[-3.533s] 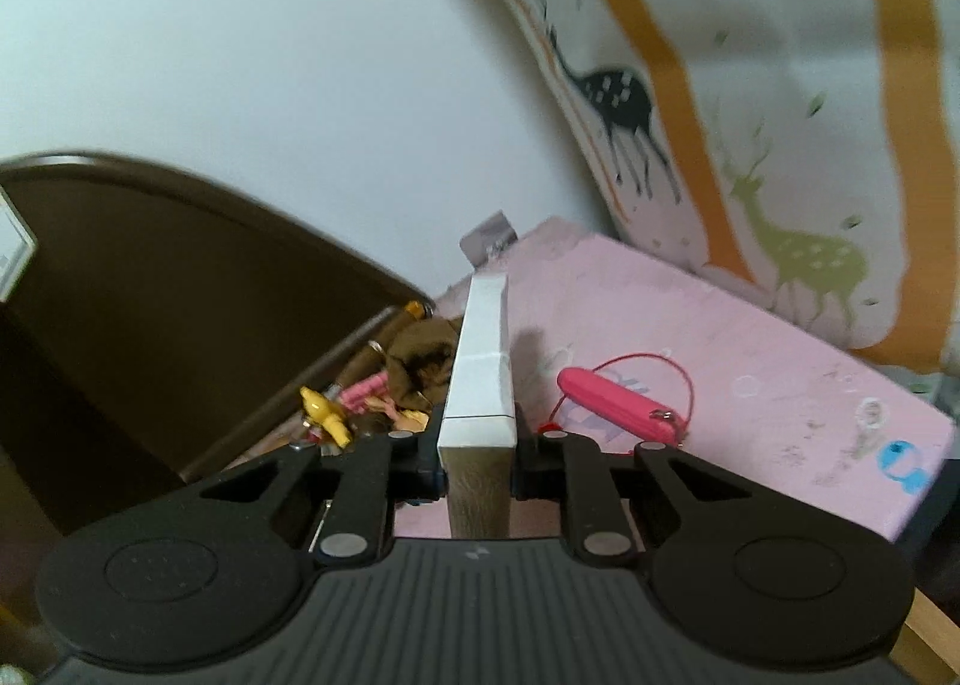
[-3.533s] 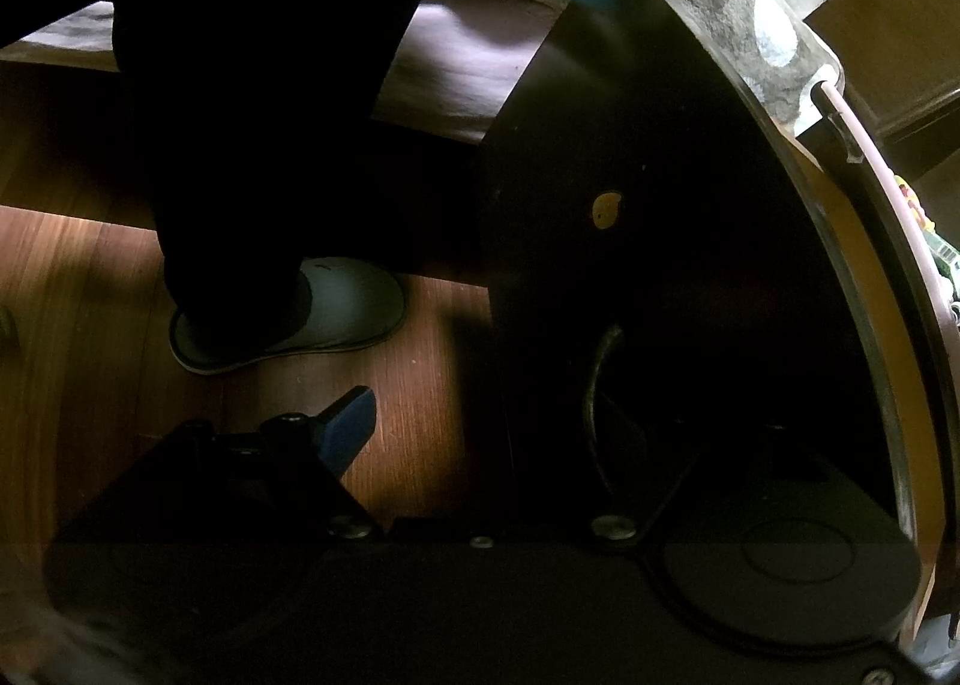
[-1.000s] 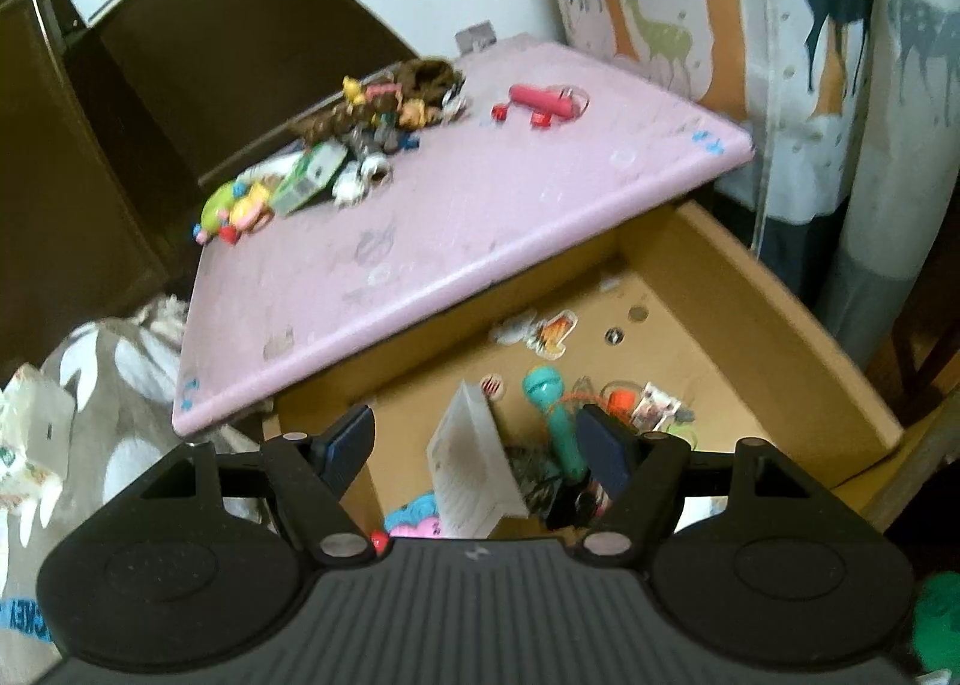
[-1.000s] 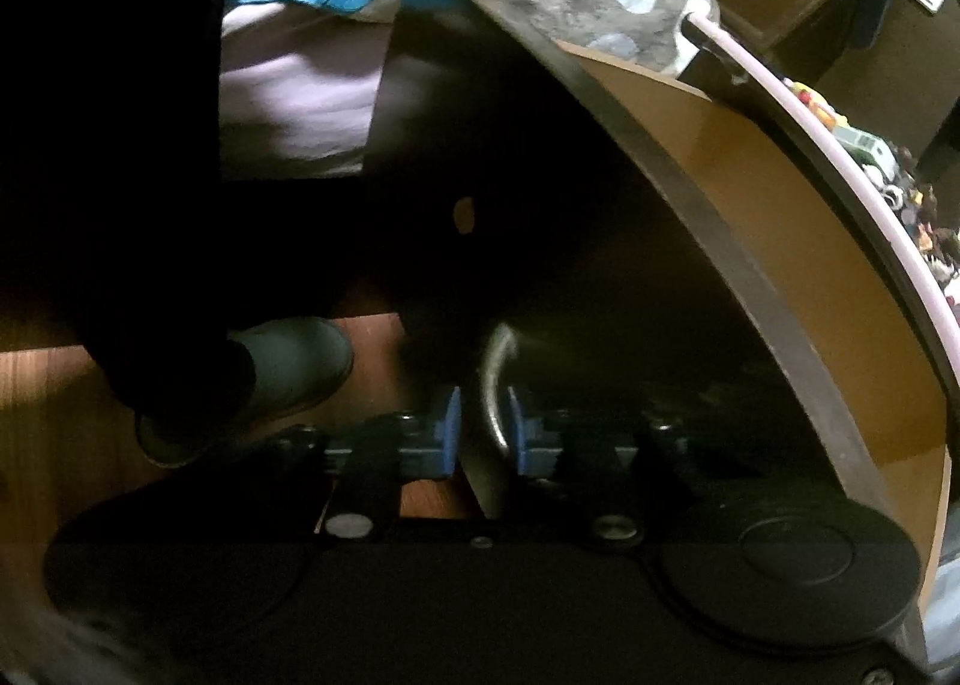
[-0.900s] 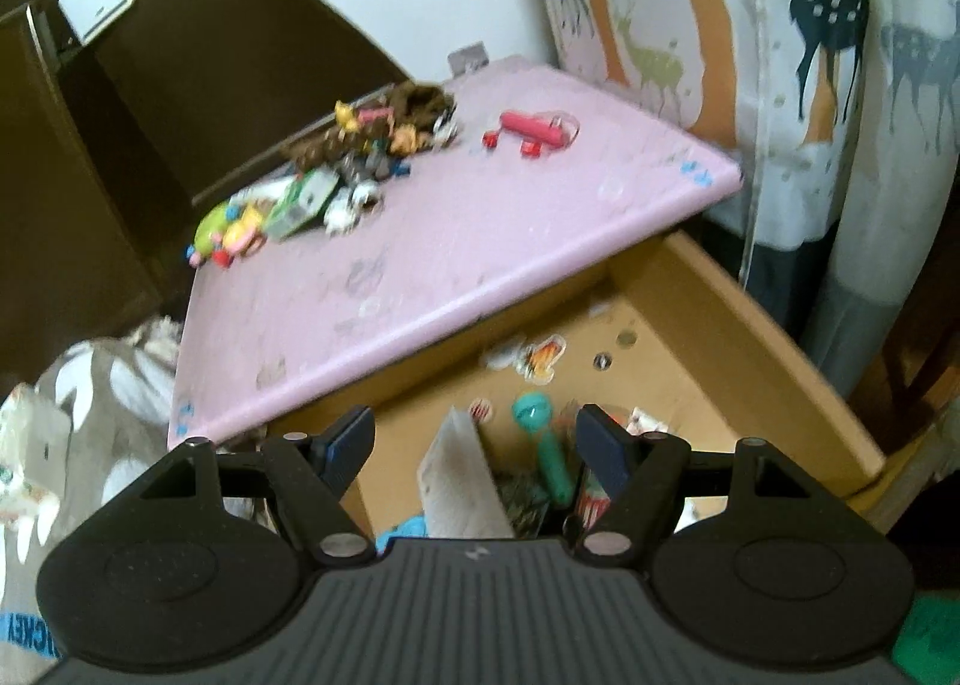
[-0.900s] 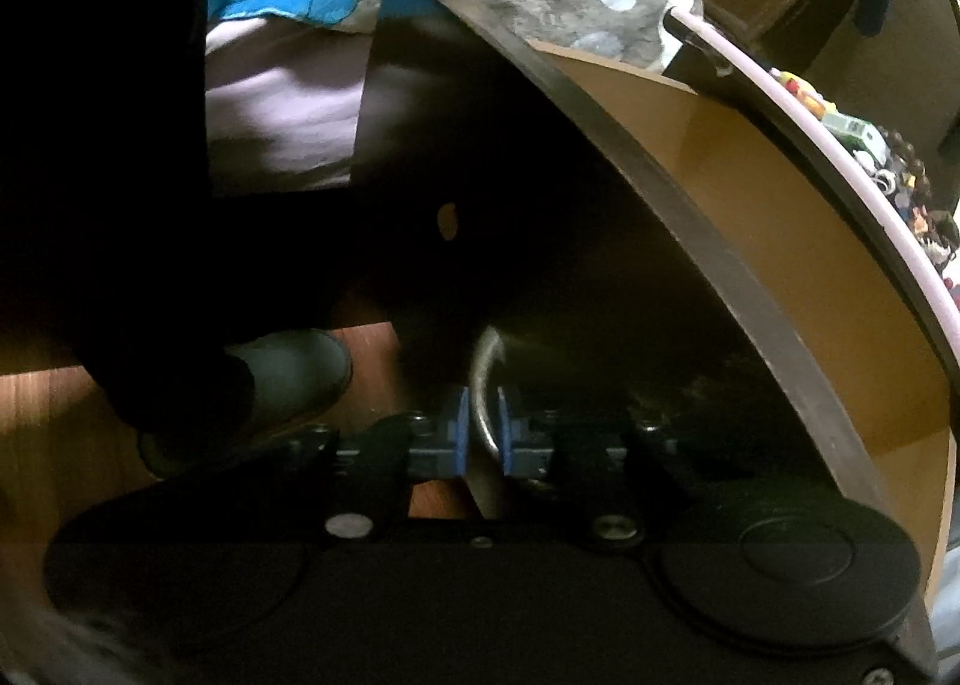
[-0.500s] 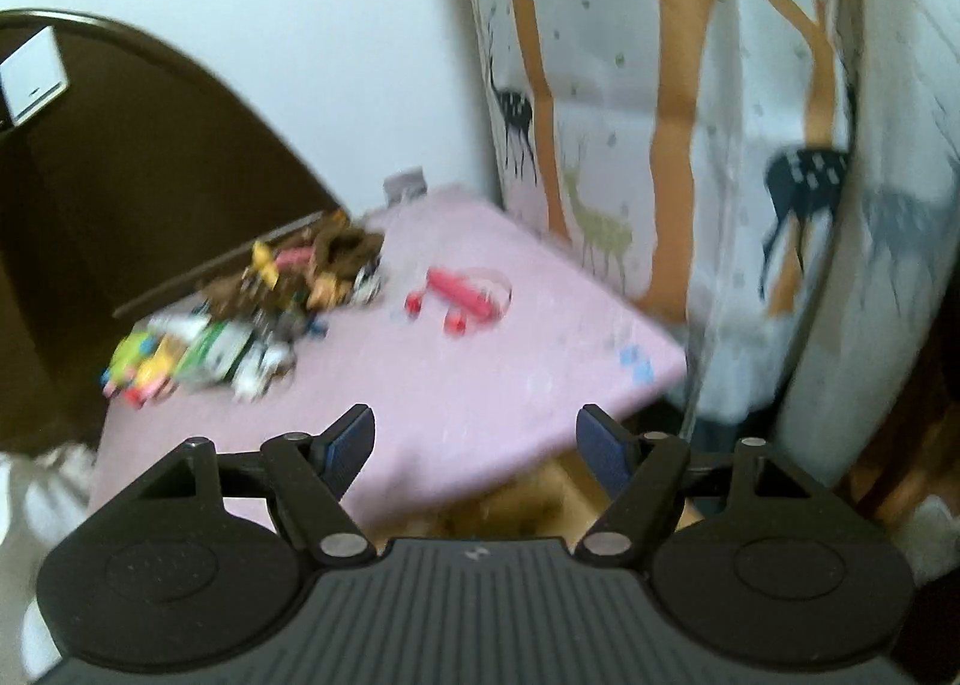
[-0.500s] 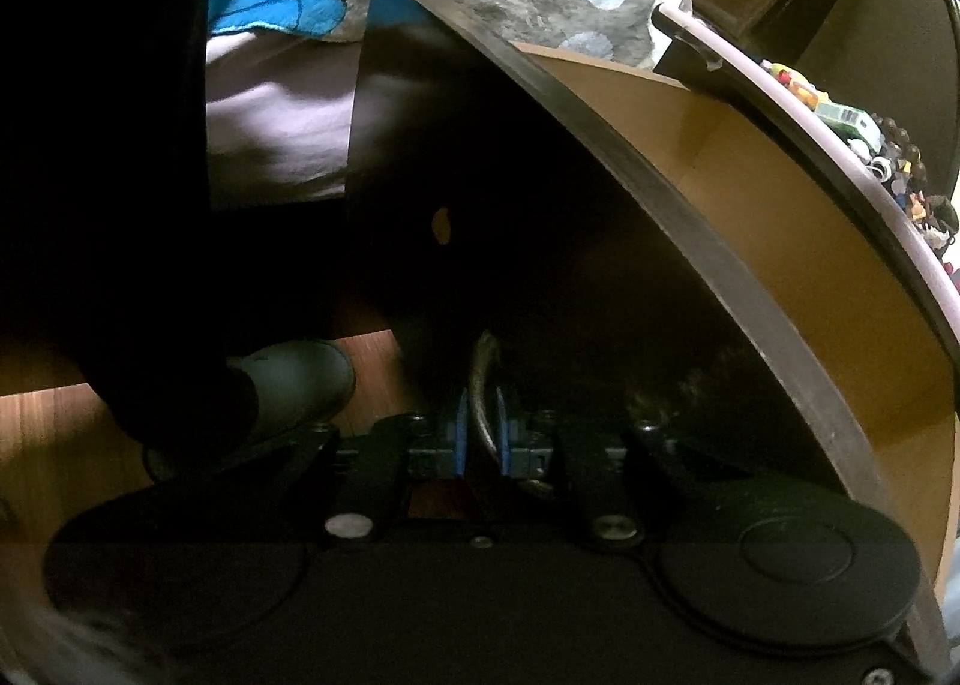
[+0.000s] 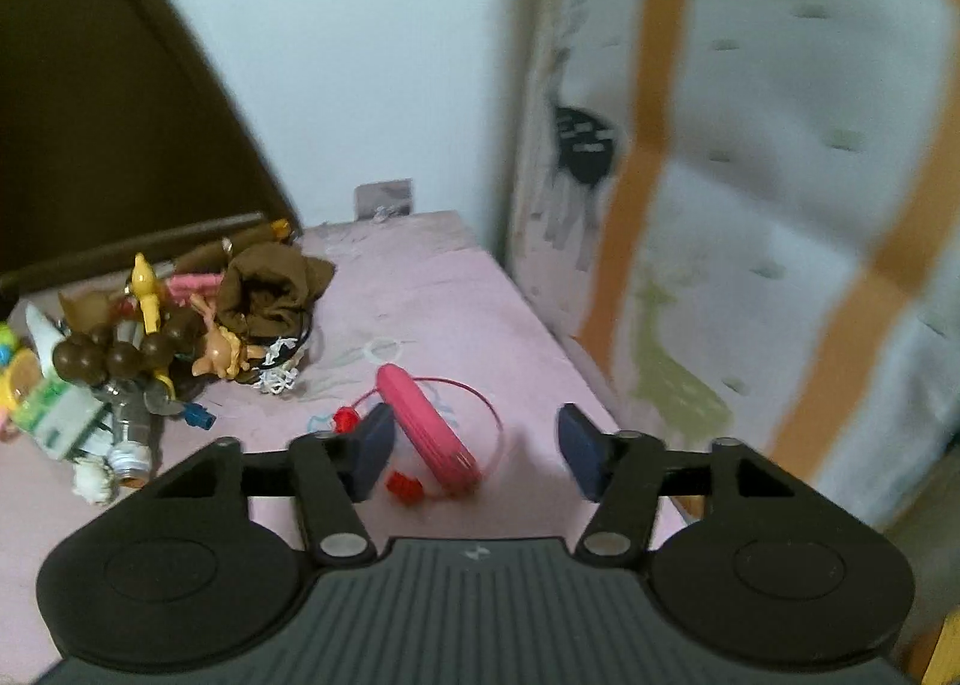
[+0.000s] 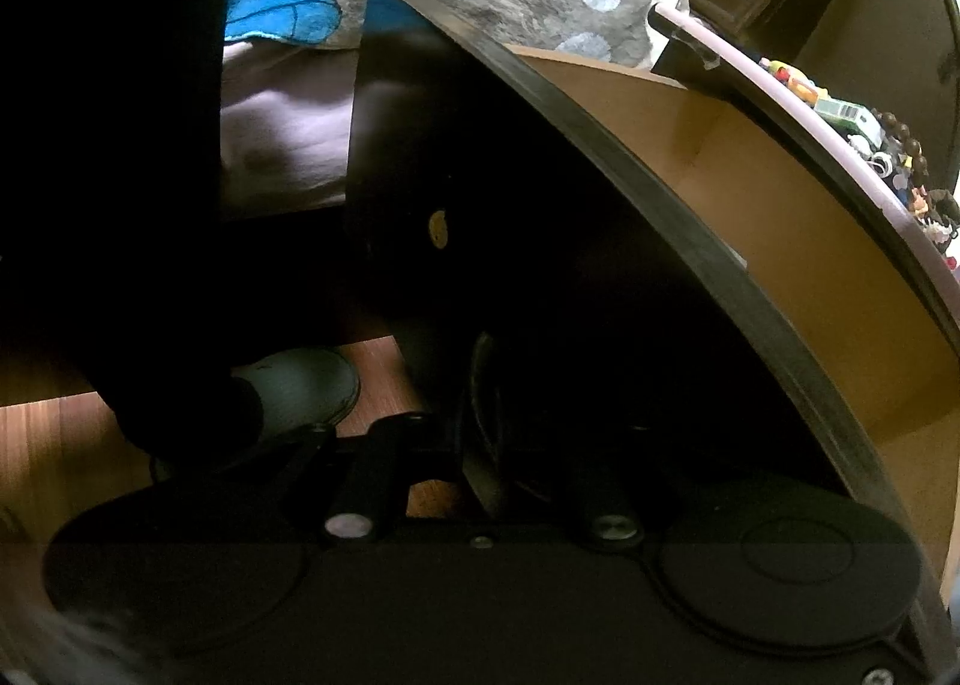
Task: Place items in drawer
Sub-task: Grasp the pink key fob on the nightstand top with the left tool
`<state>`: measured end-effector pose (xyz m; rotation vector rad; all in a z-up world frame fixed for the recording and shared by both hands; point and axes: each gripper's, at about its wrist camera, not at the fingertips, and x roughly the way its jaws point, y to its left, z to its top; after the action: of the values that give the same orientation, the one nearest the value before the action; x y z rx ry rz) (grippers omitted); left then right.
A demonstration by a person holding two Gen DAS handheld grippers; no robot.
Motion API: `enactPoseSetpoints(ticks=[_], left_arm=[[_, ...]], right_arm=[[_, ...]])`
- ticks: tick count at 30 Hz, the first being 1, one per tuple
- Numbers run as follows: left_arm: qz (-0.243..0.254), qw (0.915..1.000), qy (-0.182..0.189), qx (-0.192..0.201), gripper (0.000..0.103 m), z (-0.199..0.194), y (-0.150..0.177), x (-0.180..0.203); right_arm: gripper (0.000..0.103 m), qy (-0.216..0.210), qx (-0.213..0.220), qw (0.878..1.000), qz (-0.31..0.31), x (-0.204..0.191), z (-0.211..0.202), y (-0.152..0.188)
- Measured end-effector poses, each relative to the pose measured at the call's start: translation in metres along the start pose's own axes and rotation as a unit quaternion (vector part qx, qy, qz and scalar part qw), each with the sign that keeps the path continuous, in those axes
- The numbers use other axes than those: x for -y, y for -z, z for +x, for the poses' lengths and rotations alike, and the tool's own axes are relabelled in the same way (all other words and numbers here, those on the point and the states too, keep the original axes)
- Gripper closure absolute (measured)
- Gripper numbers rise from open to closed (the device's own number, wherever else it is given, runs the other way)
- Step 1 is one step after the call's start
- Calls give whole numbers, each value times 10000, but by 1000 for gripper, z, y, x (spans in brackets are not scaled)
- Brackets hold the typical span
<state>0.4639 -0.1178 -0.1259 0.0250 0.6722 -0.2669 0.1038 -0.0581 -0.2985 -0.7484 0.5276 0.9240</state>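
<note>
Left claw (image 9: pixel 474 454) part open, jaws just been closing, pink case (image 9: pixel 429 426) on the pink desk (image 9: pixel 450 289) between them, untouched, toy pile (image 9: pixel 180 325) further left, right claw (image 10: pixel 486 445) clamped on the drawer (image 10: pixel 810 277) handle (image 10: pixel 480 385), drawer pulled out.

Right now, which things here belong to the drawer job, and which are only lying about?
Job:
- pink pocket knife, between the open left gripper
- drawer handle, right gripper shut on it
- drawer

Lying about:
- trinket pile
- deer curtain
- slipper
</note>
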Motion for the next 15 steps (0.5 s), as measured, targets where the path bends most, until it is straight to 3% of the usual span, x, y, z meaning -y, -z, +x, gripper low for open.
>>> enactPoseSetpoints(ticks=[7, 12, 15], left_arm=[[-417, 9979, -276, -414, 62, 42, 1, -12], [-319, 9974, -343, -541, 87, 47, 5, -10], [-216, 9983, -252, -478, 87, 38, 6, -8]], right_arm=[[99, -7, 27, 10000, -36, 0, 0, 0], [100, -25, 53, 10000, -78, 0, -1, 1], [100, -21, 38, 10000, -82, 0, 0, 1]])
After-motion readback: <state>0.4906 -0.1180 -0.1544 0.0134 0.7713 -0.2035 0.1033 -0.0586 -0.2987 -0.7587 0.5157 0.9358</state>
